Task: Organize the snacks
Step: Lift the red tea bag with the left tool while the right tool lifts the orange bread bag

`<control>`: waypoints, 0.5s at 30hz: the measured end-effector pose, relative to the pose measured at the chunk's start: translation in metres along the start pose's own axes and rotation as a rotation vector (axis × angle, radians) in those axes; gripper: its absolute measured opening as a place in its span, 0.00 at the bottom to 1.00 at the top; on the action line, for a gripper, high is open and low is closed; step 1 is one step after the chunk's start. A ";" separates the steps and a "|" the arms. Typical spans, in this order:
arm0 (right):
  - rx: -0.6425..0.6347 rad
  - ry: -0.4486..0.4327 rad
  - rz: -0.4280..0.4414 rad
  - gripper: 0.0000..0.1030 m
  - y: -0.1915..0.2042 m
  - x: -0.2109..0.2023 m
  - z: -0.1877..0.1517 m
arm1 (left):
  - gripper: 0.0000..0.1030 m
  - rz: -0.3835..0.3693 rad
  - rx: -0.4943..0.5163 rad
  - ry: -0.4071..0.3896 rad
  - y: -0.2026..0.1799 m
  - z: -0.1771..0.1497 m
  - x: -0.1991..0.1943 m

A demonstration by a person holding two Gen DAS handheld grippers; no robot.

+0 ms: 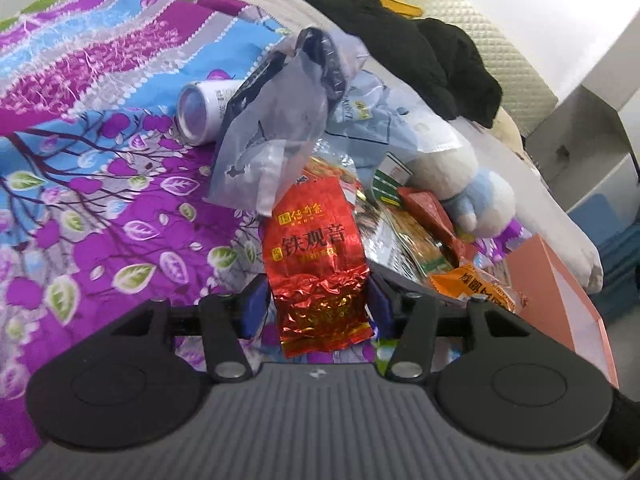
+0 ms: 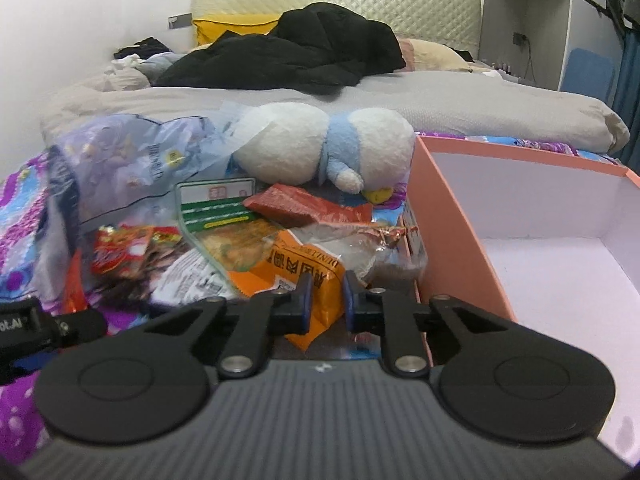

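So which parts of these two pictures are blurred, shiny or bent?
Left wrist view: glare on the red foil tea packet; the headboard bows from fisheye. Right wrist view: the snack packets at left are smeared, while the pink box is sharp.

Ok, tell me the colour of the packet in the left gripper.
Shiny red foil tea packet, gold lettering; left wrist view.

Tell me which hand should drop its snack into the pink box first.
Right. The right gripper pinches the orange packet directly beside the open pink box. The left gripper holds the red tea packet with the snack pile between it and the box.
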State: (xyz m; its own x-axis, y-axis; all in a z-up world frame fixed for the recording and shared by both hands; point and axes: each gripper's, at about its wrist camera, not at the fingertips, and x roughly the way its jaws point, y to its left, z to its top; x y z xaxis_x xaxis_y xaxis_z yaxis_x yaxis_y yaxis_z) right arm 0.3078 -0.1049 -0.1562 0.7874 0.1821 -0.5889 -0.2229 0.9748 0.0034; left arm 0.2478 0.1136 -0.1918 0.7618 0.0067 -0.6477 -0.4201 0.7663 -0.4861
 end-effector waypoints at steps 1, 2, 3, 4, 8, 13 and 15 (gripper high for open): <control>0.000 0.003 0.001 0.17 0.000 -0.005 -0.002 | 0.57 0.006 0.007 -0.009 -0.001 -0.003 -0.008; -0.004 0.009 0.000 0.17 0.000 -0.011 -0.005 | 0.57 0.008 0.015 -0.012 -0.001 -0.005 -0.015; -0.006 0.013 0.002 0.17 0.000 -0.017 -0.009 | 0.57 0.008 0.023 -0.009 -0.001 -0.007 -0.021; -0.005 0.017 0.005 0.16 -0.001 -0.024 -0.013 | 0.57 0.006 0.029 -0.004 0.000 -0.009 -0.026; -0.008 0.032 0.023 0.16 -0.003 -0.049 -0.029 | 0.56 0.005 0.072 0.014 0.002 -0.021 -0.049; -0.005 0.065 0.059 0.14 -0.006 -0.078 -0.053 | 0.56 -0.003 0.133 0.065 0.001 -0.039 -0.072; -0.006 0.074 0.074 0.14 -0.008 -0.090 -0.061 | 0.56 -0.007 0.159 0.093 0.000 -0.047 -0.078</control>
State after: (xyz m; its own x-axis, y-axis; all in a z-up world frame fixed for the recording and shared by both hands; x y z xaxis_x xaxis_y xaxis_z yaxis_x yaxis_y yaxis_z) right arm 0.2038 -0.1370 -0.1528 0.7239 0.2438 -0.6454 -0.2829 0.9581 0.0446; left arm 0.1651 0.0830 -0.1682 0.7122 -0.0531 -0.6999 -0.3260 0.8581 -0.3967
